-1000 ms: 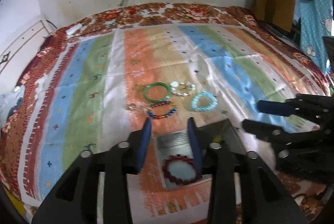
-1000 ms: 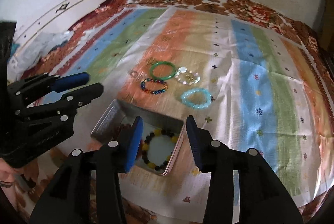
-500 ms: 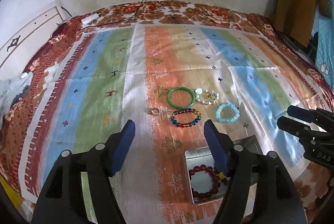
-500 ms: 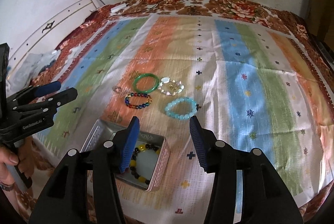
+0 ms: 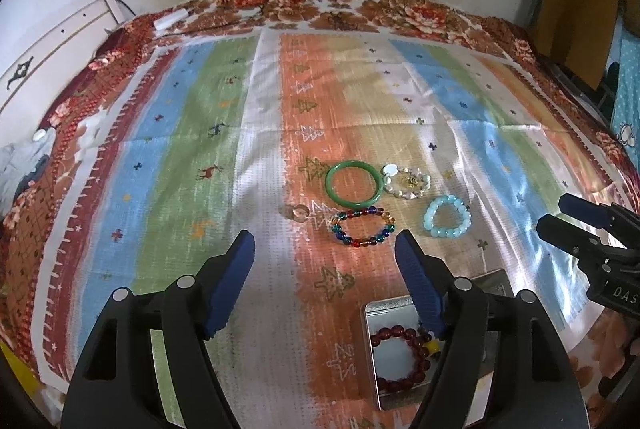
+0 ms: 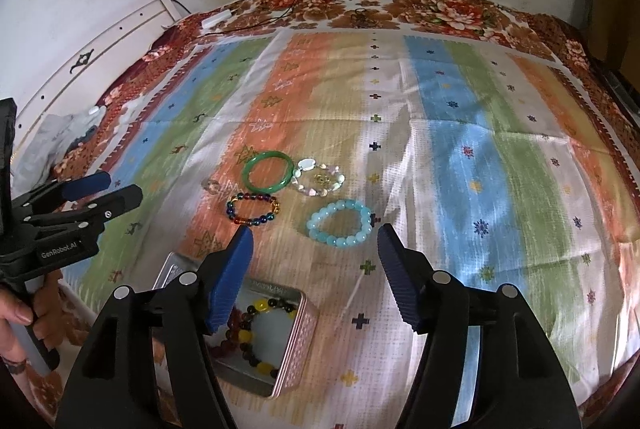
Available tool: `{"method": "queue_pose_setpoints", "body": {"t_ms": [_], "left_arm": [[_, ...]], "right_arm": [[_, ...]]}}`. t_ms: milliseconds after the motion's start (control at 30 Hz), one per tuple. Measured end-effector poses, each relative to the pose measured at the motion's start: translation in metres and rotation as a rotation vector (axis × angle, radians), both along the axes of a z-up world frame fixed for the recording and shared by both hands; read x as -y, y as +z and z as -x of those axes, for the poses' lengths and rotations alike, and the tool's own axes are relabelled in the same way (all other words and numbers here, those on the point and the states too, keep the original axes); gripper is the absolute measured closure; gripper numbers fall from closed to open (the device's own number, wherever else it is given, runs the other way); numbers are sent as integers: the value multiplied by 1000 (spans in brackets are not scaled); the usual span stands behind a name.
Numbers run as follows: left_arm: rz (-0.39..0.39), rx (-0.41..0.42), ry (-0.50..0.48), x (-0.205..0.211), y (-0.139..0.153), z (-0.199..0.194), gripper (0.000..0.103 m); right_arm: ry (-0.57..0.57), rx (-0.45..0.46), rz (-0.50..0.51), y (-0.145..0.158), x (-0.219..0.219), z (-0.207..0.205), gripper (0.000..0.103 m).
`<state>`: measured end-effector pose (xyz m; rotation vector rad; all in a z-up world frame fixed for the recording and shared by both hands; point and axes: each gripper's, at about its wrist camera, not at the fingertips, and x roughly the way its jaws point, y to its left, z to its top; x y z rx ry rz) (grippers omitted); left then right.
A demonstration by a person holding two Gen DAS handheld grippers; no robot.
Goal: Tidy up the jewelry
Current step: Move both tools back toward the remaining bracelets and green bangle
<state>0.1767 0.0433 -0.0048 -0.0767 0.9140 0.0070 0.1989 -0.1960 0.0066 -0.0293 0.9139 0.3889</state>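
Left gripper [image 5: 325,249] hangs w/ jaws spread wide, empty, over the striped bedspread [image 5: 180,157]; a sec ago those jaws stood narrow, right above the tin [image 5: 370,309], so it has backed up and away. Right gripper [image 6: 314,244] likewise gaped and empty, also wider than a sec ago and pulled back from the tin.

Landmark = tin. In it: a dark red bead bracelet [image 5: 390,381], and in the right wrist view a black-and-yellow bead bracelet [image 6: 260,307] beside it. Tin lid seems to lie behind/under the tin, can't tell exactly.

Beyond the tin, far side, not yet packed:
- multicolour bead bracelet [image 5: 363,227], nearest the tin
- pale blue bead bracelet [image 5: 447,216], near, off to the tin's right-far corner
- green bangle [image 5: 353,183], farther back, touching or just about touching the multicolour one
- white shell/pearl bracelet [image 5: 407,181], just beside the bangle
- small clear ring [image 5: 300,212], left of the multicolour beads

Meaning, as I judge it: both drops into the tin look done, 2 pcs stowed, 5 left. Both tools are freed for the next pick; the multicolour and blue bracelets sit closest to the open jaws, so prob. next. Ring is tiny & flat on cloth, likely hardest grab.
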Motion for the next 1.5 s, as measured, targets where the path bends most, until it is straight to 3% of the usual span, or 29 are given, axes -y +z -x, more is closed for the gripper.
{"method": "queue_pose_setpoints", "body": {"t_ms": [133, 1500], "left_arm": [[-7, -20, -1, 1, -5, -8, 31], [-41, -129, -64, 4, -37, -92, 31]], "right_arm": [[-21, -85, -91, -7, 7, -14, 39], [-63, -132, -4, -50, -11, -97, 39]]}}
